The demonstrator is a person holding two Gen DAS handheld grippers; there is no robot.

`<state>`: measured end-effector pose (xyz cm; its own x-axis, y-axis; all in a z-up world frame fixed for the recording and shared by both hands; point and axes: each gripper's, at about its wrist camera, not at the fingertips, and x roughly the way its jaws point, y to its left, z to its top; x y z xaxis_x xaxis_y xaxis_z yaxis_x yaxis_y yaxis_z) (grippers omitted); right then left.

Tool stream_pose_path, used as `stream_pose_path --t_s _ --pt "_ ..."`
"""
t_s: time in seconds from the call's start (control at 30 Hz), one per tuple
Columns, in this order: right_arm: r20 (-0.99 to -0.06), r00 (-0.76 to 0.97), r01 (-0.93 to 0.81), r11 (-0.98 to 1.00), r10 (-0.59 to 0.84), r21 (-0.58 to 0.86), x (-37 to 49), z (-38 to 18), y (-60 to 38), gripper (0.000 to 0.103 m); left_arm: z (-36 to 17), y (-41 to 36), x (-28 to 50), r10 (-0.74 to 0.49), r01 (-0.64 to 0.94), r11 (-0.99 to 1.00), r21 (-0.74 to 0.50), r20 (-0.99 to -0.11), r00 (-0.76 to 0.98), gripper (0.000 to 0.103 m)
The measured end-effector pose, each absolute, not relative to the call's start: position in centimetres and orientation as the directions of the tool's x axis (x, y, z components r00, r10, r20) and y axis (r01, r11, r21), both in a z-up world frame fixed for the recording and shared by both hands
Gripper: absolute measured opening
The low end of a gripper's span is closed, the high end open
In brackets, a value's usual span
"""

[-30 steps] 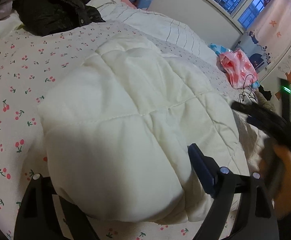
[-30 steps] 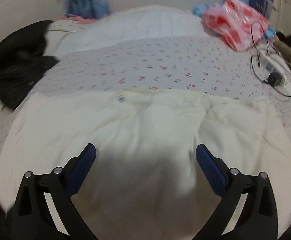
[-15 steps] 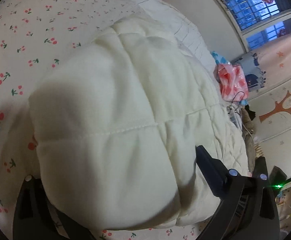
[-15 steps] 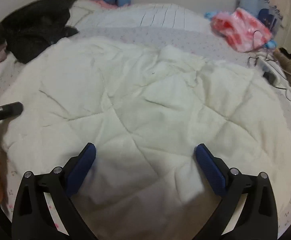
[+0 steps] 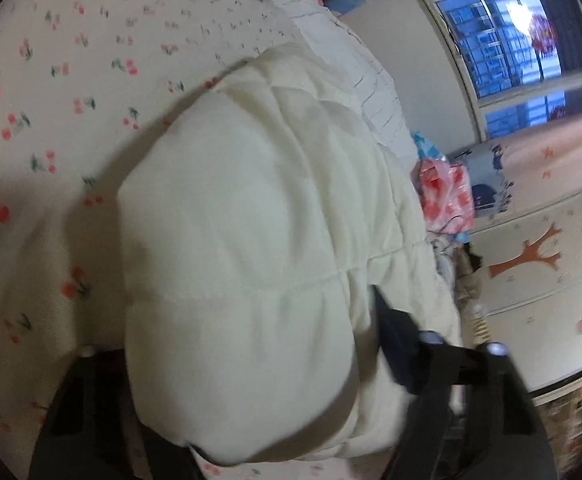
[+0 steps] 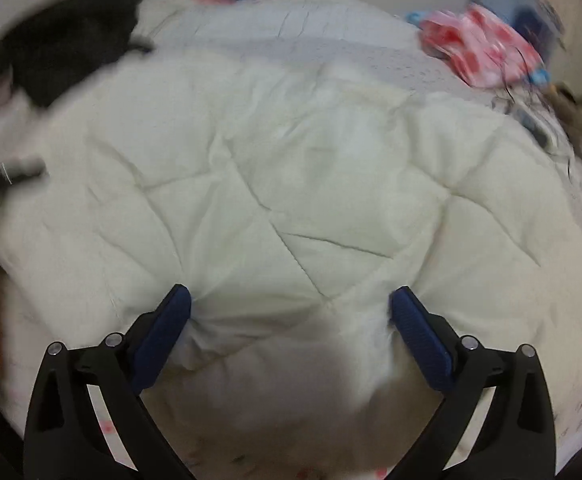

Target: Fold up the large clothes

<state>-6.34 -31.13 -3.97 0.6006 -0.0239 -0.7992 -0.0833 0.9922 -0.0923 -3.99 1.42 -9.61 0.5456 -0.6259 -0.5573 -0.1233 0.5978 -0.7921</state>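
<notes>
A cream quilted padded garment lies spread on the bed and fills the right wrist view. My right gripper is open, its blue pads pressing into the garment's near edge on both sides of a bunched fold. In the left wrist view the same garment bulges between the fingers of my left gripper. The jaws stand wide apart around its thick folded end. The left finger is mostly hidden under the fabric.
The bed has a white sheet with a cherry print. A black garment lies at the far left. A pink and white bag and cables lie at the far right. A window and a decorated wall stand beyond.
My left gripper has pushed further onto the garment's end and the view has tilted. My right gripper has come down onto the near edge, and its pads now press into the fabric.
</notes>
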Motion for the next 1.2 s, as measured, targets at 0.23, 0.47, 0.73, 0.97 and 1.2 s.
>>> stream_pose_path --t_s 0.23,0.47,0.73,0.97,1.2 --pt "-0.805 0.592 -0.073 0.992 -0.037 -0.099 -5.7 -4.5 -31.1 0.097 -2.7 -1.3 -5.4 -0.620 0.027 0.653 -0.757 -0.514 0.593 0.037" --pt "-0.774 0.629 -0.082 0.996 0.076 0.031 -6.4 -3.9 -33.4 0.097 7.6 -13.6 -6.2 -0.697 0.370 0.697 -0.614 -0.461 0.549 0.036" --pt "-0.439 0.663 -0.270 0.741 0.606 0.615 -17.1 -1.9 -47.7 0.096 6.4 -31.6 -6.3 -0.749 0.630 0.628 -0.458 -0.575 0.328 0.036" --pt "-0.239 0.820 -0.194 0.646 0.520 0.739 -21.6 3.2 -62.3 0.096 0.3 -40.1 -8.4 -0.676 0.708 0.635 -0.310 -0.667 0.315 0.048" --pt "-0.542 0.704 -0.184 0.855 0.459 0.485 -9.5 10.8 -57.4 0.096 1.8 -39.2 -12.0 -0.623 0.778 0.614 -0.134 -0.688 0.373 0.066"
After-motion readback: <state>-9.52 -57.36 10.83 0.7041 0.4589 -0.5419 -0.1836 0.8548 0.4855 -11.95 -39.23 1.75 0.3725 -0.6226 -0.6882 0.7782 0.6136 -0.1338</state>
